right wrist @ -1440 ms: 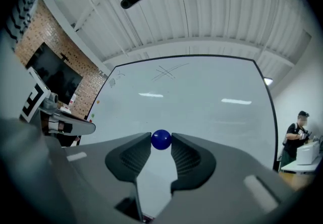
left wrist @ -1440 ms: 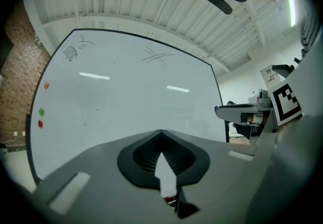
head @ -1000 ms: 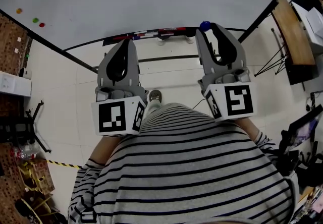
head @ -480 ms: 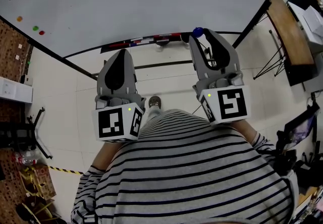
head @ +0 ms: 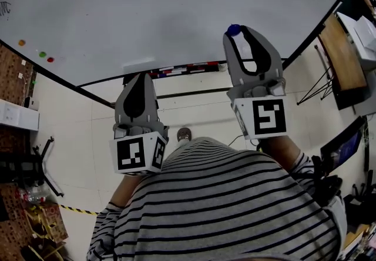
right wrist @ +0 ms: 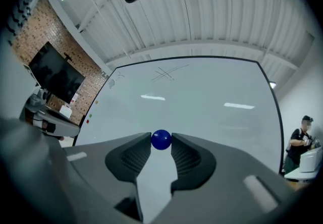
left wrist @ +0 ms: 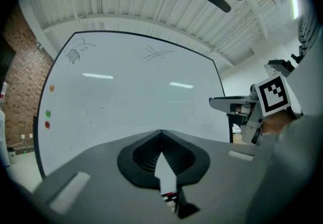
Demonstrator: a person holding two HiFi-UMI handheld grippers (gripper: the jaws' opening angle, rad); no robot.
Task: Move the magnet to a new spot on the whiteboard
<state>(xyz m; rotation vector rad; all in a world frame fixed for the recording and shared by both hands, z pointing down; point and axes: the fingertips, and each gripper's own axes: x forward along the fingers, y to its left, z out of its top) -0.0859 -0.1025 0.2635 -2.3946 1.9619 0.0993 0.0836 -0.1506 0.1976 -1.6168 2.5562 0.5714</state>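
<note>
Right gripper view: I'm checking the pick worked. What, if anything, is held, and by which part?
The right gripper pinches the blue magnet by its opposite sides, between the tips of its fingers. The left gripper holds nothing.

The whiteboard (head: 176, 1) is bare across its middle and right side, leaving open room ahead of the right gripper (head: 234, 33) and its magnet (right wrist: 161, 140). Three dots (head: 42, 54) sit near the left edge, scribbles (left wrist: 157, 54) near the top edge, and a marker tray (head: 176, 70) runs along the bottom edge.
</note>
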